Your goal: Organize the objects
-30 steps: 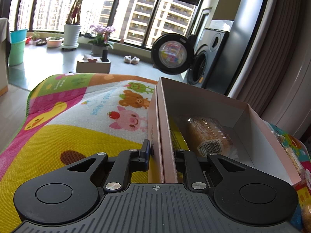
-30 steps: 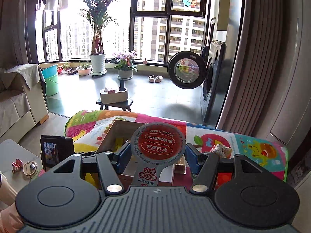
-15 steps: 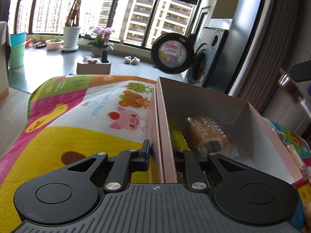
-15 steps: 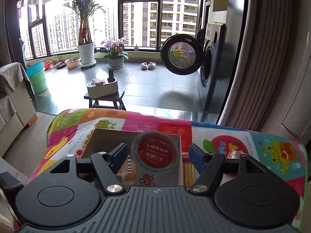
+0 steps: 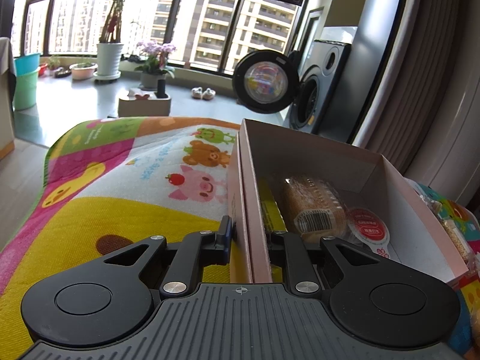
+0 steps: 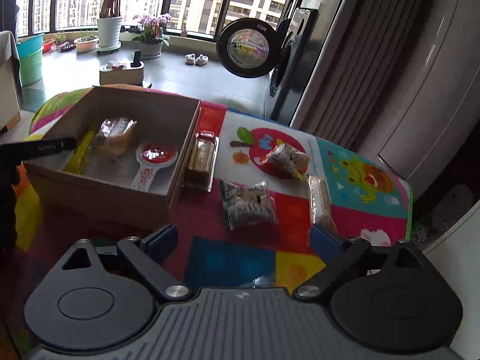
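Leftmost, the left gripper (image 5: 247,237) clamps the near wall of the open pink cardboard box (image 6: 177,162), which holds a wrapped bread roll (image 6: 115,136) and a red-lidded jelly cup (image 6: 157,154). Rightward, the right gripper (image 6: 243,240) hovers, jaws wide and empty, over loose snack packets (image 6: 247,204) on the colourful cartoon play mat (image 6: 345,162). Risk: crinkly wrappers may slip; the box wall and the clear-wrapped cake (image 6: 201,157) against it crowd any approach.

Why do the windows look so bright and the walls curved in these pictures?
Left wrist view: daylight washes out the tall windows, and the fisheye lens bows the grey curtain. Right wrist view: same curving, with the brown cardboard box wall in shadow.
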{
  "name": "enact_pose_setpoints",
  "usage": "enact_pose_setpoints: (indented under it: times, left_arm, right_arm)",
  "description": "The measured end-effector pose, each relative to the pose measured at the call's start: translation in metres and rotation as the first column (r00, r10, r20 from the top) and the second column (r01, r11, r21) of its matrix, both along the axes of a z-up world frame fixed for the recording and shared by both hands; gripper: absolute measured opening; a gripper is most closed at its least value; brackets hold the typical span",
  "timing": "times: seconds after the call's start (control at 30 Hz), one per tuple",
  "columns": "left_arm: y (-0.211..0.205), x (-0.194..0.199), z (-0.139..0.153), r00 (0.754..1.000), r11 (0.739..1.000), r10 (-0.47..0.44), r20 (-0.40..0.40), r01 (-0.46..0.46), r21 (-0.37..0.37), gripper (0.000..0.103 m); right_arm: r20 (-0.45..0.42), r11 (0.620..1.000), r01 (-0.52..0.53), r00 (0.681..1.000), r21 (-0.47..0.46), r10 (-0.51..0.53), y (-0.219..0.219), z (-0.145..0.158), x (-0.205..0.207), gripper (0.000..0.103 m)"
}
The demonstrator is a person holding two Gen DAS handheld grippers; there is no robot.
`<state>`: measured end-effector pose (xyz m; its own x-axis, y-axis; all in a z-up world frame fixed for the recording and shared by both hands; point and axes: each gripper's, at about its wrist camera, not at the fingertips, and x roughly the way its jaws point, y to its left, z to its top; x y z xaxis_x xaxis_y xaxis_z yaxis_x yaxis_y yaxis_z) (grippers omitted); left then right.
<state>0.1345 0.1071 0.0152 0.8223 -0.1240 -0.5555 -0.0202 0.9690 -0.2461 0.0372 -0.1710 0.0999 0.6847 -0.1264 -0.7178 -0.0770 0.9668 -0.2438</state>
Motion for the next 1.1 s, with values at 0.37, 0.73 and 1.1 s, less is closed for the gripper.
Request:
enact_pose_setpoints:
  times: [0.37,0.73,1.1]
  left_arm:
    - [-0.004,-0.001,0.0,1.0,0.999,-0.002,0.006,0.002,0.046,0.017]
    - [-0.003,-0.001,-0.001,1.0,0.999,-0.003,0.004,0.003,0.033,0.017]
    - [-0.003,0.0,-0.001,1.0,0.999,-0.003,0.003,0.003,0.041,0.017]
  right_arm:
    - [-0.158,0.981,0.175,0.974,0.086,-0.16,-0.063,-0.053,-0.031,0.097]
    - [-0.128,0.989,0.144,0.982,0.039,-0.138,-0.049,-0.057,-0.02,0.096]
    - [-0.084,0.943,0.119,0.992,0.31,-0.097,-0.056,-0.012,0.074,0.096]
